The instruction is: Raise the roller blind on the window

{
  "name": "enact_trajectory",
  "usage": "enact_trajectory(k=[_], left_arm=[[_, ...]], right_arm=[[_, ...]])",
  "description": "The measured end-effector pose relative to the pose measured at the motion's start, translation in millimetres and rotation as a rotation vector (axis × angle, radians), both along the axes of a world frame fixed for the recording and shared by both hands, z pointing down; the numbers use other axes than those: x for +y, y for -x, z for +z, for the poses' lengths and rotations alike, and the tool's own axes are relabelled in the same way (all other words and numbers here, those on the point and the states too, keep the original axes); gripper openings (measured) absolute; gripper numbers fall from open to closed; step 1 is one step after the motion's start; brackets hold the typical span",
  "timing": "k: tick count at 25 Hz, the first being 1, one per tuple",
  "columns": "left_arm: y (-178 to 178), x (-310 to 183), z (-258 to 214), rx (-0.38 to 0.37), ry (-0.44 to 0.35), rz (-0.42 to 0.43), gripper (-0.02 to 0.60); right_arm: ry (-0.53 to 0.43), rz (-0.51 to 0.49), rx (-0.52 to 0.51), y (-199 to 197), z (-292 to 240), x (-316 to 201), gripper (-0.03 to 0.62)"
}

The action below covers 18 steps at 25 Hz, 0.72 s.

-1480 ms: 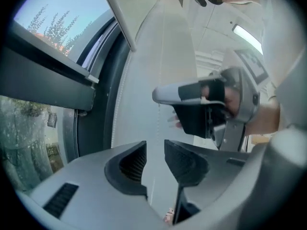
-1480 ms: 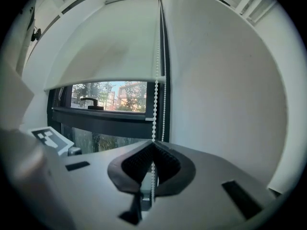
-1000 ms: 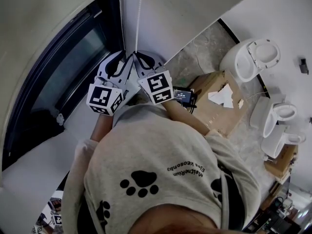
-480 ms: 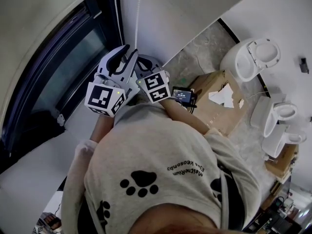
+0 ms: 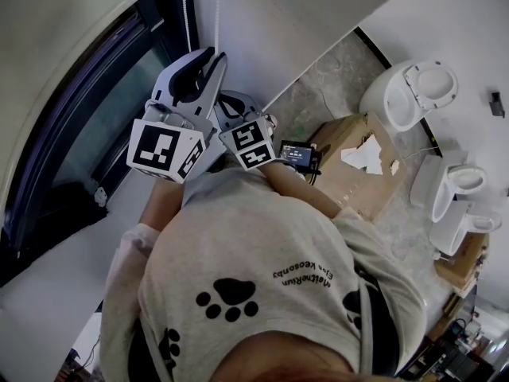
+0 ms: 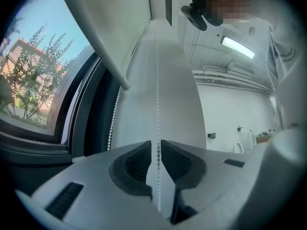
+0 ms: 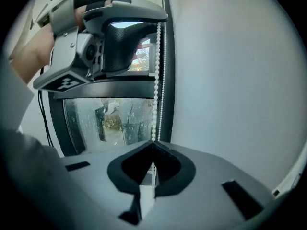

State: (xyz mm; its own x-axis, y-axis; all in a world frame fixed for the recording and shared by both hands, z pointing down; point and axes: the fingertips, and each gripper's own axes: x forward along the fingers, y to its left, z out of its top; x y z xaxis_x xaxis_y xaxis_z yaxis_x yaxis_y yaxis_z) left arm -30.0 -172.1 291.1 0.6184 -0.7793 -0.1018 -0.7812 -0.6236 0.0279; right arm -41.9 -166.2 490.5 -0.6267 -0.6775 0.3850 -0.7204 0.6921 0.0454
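Right tool [image 7: 153, 144] tight on bead chain [image 7: 156, 87], clear only from right gripper view

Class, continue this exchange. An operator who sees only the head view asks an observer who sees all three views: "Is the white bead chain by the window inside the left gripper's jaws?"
Observer: Yes; the white bead chain runs between the grey left gripper's jaws, which have just been closing, pads not pressing it.
Operator: And the right gripper?
Observer: The grey right gripper is shut on that chain, tips together.
Operator: Where is the blind's edge?
Observer: The roller blind's pale bottom bar hangs above the left gripper, beside the window glass.
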Motion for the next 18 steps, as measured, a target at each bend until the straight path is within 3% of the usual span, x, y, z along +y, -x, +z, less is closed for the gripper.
enact_trajectory(k=[6,11,18], left_arm=[[-6,-5,-2,-0.053,0.021,0.015,0.018],[-6,-4,-1,-0.010,0.029,0.033,0.014],[-2,-6,23,-0.011,0.071,0.025,0.014]], right_arm=[[0.001,0.003,-0.002,0,1,0,0.009],[0.003,0.017,-0.015,-3,0,0,0.009],[0.053,0.006,0.027,-4,24,3,0.009]])
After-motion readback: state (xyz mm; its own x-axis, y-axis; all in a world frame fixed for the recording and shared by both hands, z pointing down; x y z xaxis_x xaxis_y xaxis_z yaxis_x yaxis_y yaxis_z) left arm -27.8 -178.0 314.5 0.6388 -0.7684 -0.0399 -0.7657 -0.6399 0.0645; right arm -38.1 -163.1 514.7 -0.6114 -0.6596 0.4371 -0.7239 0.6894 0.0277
